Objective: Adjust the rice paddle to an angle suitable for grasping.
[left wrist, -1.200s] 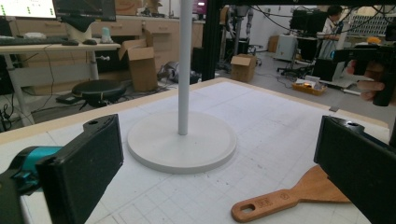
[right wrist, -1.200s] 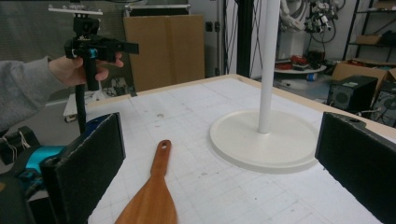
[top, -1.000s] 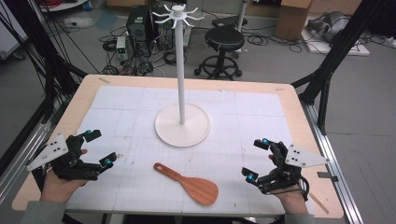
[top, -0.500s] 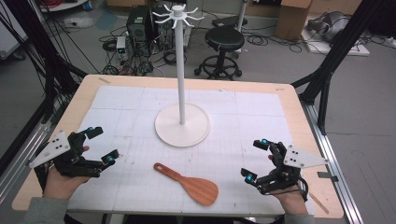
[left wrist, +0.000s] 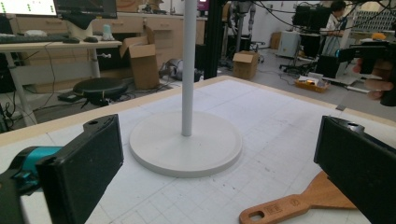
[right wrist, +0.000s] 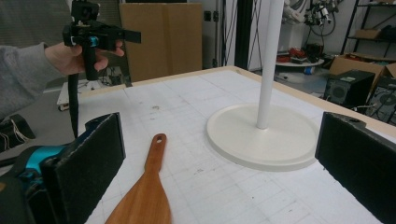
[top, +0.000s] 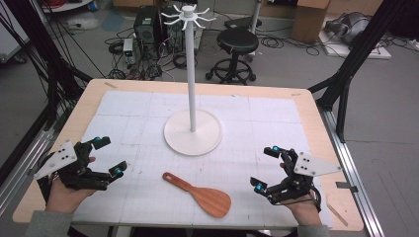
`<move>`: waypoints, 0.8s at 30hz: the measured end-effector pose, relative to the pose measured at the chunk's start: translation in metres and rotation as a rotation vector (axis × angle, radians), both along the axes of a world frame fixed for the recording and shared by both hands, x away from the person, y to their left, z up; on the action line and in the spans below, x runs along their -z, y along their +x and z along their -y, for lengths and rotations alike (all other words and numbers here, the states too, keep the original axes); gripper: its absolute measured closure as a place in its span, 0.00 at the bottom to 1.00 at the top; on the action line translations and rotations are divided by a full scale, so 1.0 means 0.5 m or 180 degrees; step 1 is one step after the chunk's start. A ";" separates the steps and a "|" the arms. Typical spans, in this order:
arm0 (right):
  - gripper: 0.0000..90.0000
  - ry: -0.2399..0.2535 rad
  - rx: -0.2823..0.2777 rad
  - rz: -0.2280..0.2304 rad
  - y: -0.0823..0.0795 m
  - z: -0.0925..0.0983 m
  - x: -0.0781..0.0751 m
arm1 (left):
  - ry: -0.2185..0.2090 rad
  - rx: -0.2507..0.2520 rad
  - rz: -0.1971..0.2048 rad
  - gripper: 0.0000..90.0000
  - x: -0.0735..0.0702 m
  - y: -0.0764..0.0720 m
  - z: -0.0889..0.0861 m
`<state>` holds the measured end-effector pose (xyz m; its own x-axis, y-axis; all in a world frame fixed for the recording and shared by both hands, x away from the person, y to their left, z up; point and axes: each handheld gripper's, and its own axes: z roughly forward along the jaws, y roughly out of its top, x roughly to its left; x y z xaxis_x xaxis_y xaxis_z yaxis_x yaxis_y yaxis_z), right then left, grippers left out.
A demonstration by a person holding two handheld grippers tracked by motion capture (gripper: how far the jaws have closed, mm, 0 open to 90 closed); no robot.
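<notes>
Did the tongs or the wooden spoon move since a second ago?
Hardly at all. The left tongs slid slightly further from the person, still open and holding nothing. The right tongs stayed open in about the same spot. The wooden spatula still lies flat between them, and the white stand hasn't moved.

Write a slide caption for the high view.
Two open hand-held grippers, left and right, flank a wooden spatula before a white hook stand.
</notes>
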<state>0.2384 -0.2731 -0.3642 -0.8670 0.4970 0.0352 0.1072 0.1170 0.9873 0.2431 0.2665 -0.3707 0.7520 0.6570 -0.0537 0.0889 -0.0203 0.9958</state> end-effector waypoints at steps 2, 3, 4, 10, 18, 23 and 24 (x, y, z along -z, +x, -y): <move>0.00 -0.0008 0.0004 -0.0007 0.001 -0.003 0.001 | 0.0011 0.0001 -0.0008 0.02 0.001 0.000 0.001; 0.00 -0.0013 0.0008 -0.0012 0.002 -0.005 0.001 | 0.0011 0.0001 -0.0008 0.02 0.001 0.000 0.001; 0.00 -0.0019 -0.0005 -0.0003 0.003 -0.007 0.002 | 0.0011 -0.0003 -0.0013 0.02 0.002 -0.001 0.001; 0.00 -0.0134 -0.0058 -0.0054 0.002 -0.039 0.008 | -0.0002 -0.0006 -0.0018 0.02 0.002 -0.002 -0.001; 0.00 -0.0359 -0.0197 -0.0056 0.001 -0.101 0.019 | -0.0016 -0.0015 -0.0045 0.02 0.003 -0.003 -0.005; 0.00 -0.0445 -0.0238 -0.0116 0.004 -0.124 0.032 | -0.0011 -0.0025 -0.0053 0.02 0.004 -0.005 -0.005; 0.00 -0.0458 -0.0239 -0.0138 0.005 -0.128 0.034 | -0.0004 -0.0024 -0.0055 0.02 0.005 -0.005 -0.006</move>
<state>0.2407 -0.2091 -0.3812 -0.9011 0.4336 0.0064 0.1348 0.2661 0.9545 0.2407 0.2696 -0.3730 0.7460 0.6625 -0.0676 0.1063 -0.0183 0.9942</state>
